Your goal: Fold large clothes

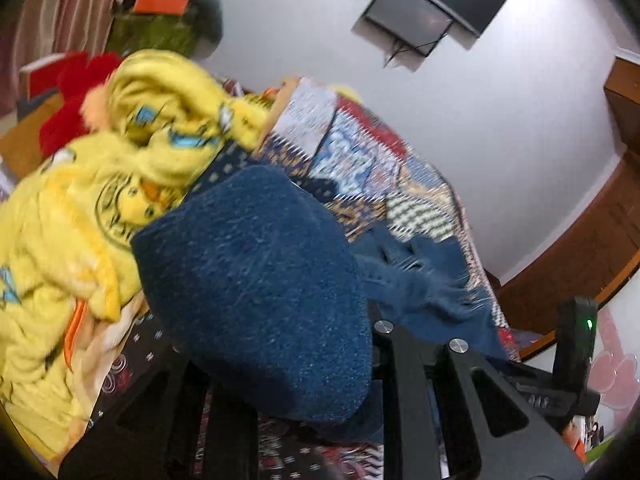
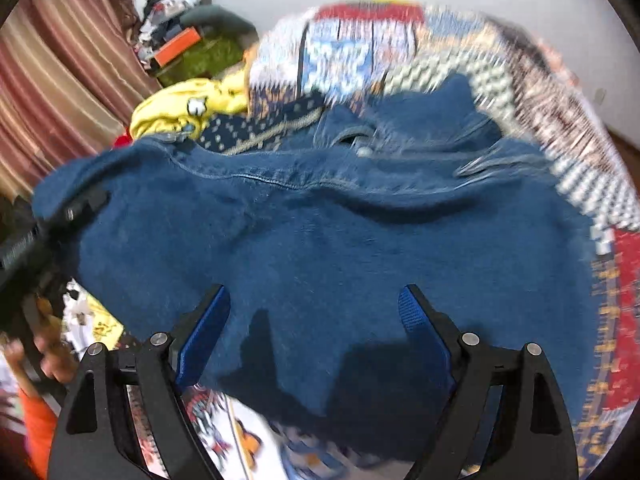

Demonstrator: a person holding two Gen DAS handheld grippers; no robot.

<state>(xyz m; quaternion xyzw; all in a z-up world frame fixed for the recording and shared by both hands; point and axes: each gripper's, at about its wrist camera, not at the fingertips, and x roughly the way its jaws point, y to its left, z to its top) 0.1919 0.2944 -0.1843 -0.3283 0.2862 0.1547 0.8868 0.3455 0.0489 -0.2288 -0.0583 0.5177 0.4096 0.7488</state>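
Observation:
A blue denim jacket (image 2: 320, 240) lies spread on the patterned bedspread (image 2: 440, 56), collar and buttons at the far side. My right gripper (image 2: 314, 312) is open, its blue-padded fingers (image 2: 208, 328) apart just above the jacket's near part. In the left wrist view a fold of the denim jacket (image 1: 256, 288) is lifted over my left gripper (image 1: 320, 360); the cloth hides its fingertips. The left gripper also shows in the right wrist view (image 2: 76, 212) at the jacket's left edge, closed on the denim.
A yellow printed fleece garment (image 1: 120, 160) is heaped to the left on the bed, with a red item (image 1: 76, 92) behind it. A TV (image 1: 432, 0) hangs on the white wall. Striped curtains (image 2: 60, 80) and a cluttered green pile (image 2: 200, 52) stand at the far left.

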